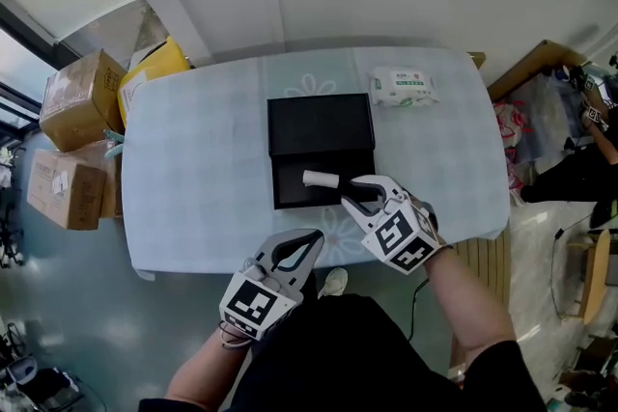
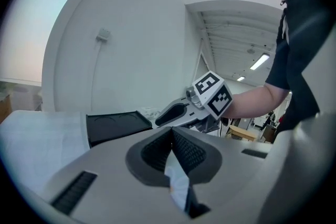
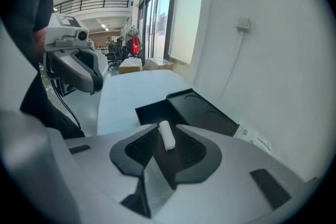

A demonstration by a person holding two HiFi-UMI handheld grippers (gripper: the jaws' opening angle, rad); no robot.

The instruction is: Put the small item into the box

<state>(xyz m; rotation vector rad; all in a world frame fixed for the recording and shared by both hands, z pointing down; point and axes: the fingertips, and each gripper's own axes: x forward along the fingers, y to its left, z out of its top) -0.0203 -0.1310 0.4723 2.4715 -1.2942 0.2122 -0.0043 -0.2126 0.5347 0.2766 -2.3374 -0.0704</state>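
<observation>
On the pale blue table (image 1: 193, 169) an open black box (image 1: 319, 193) holds a small white roll (image 1: 321, 178), and the box lid (image 1: 321, 123) lies just behind it. My right gripper (image 1: 350, 190) is at the box's right end, open, its tips a little short of the roll. In the right gripper view the roll (image 3: 166, 135) lies on the box floor between the spread jaws of the right gripper (image 3: 167, 128), untouched. My left gripper (image 1: 311, 238) hovers at the table's front edge, shut and empty; in its own view the left gripper (image 2: 171, 132) has its pads together.
A pack of wet wipes (image 1: 404, 87) lies at the table's far right. Cardboard boxes (image 1: 77, 101) and a yellow bag (image 1: 154, 63) stand on the floor to the left. A wooden panel (image 1: 526, 68) and clutter sit to the right.
</observation>
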